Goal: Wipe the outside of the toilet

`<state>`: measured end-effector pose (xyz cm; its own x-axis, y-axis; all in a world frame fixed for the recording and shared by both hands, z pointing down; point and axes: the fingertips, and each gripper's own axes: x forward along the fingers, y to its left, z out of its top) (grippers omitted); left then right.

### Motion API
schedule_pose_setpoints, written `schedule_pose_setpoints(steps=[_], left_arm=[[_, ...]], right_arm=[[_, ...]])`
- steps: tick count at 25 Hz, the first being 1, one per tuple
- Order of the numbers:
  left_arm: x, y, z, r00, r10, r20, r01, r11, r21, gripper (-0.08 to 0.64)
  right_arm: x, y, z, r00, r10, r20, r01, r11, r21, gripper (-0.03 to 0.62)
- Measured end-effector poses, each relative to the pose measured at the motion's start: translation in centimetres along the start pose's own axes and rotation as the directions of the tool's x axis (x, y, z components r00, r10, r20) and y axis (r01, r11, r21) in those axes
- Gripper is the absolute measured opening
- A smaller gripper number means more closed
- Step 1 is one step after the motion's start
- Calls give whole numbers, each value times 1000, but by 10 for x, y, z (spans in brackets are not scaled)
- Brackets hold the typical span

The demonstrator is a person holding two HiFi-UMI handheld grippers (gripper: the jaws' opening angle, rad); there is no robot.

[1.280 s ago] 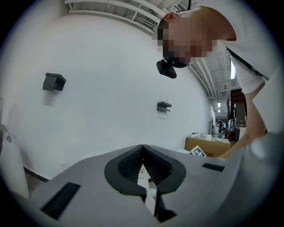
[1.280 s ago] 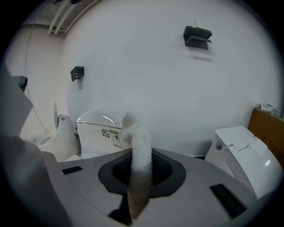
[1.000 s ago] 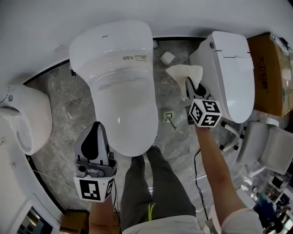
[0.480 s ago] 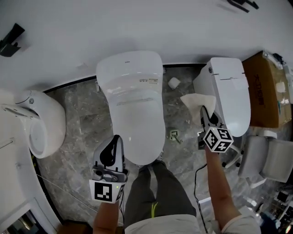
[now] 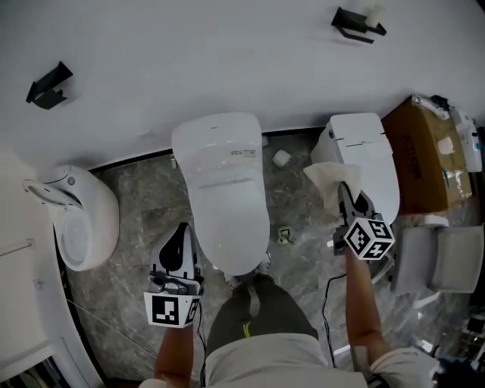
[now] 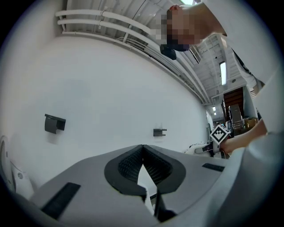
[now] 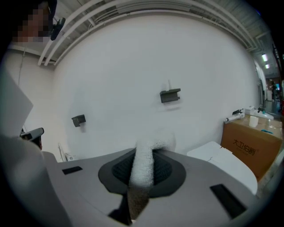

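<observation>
**Against the white wall, a closed toilet with a gripper on either side**

Down on the grey marbled floor (image 5: 144, 220), the toilet (image 5: 223, 182) stands with its back to the wall and its lid down. The person stands right at its front end, dark trousers (image 5: 258, 303) showing just below the bowl.

The left gripper (image 5: 183, 230) hangs beside the toilet's front left flank, close to the bowl. I cannot tell from above whether it touches. Its own view shows the two ribbed pads pressed together at the tips with nothing between them, pointing at the bare wall.

The right gripper (image 5: 342, 191) is held up on the other side, clenched on a white cloth (image 5: 330, 179). The cloth bunches out past the jaw tips in a loose fold. It sits over the strip of floor between the middle toilet and a second white toilet (image 5: 367, 148) to the right, clear of the middle one.

To the left of the toilet there is another white fixture (image 5: 79, 220). A cardboard box (image 5: 420, 155) stands by the wall at the far right. Two black brackets are fixed on the wall, one at the left (image 5: 50, 85) and one at the right (image 5: 356, 23). A small white object (image 5: 282, 158) lies on the floor between the two toilets.
</observation>
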<state>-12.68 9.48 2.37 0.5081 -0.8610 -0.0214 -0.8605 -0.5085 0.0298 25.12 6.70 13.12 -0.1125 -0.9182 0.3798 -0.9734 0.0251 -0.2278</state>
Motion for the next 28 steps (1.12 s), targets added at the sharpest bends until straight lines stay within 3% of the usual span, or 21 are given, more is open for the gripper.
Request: schedule_pose_setpoints(steps=[8,15,20,28], left_arm=[[-21,-4,81,992,-25,127,24,1000,10,17],[-37,-10,124,988,9,152,-7,1000,-15,17],[-64,-9,151,983,18,183,-17,1000,-4,17],[-106,15,160,980,107,167,-111,994,15,17]], right_arm=[[-70,45,108,985,45,169,-33,997,-72,71],[-140,75,174,960,105,259,-69,987,-147,71],[-194,93,185,944,127,306,-72,980,-184,71],[-226,135,186,921,184,343,-87,956,-280,71]])
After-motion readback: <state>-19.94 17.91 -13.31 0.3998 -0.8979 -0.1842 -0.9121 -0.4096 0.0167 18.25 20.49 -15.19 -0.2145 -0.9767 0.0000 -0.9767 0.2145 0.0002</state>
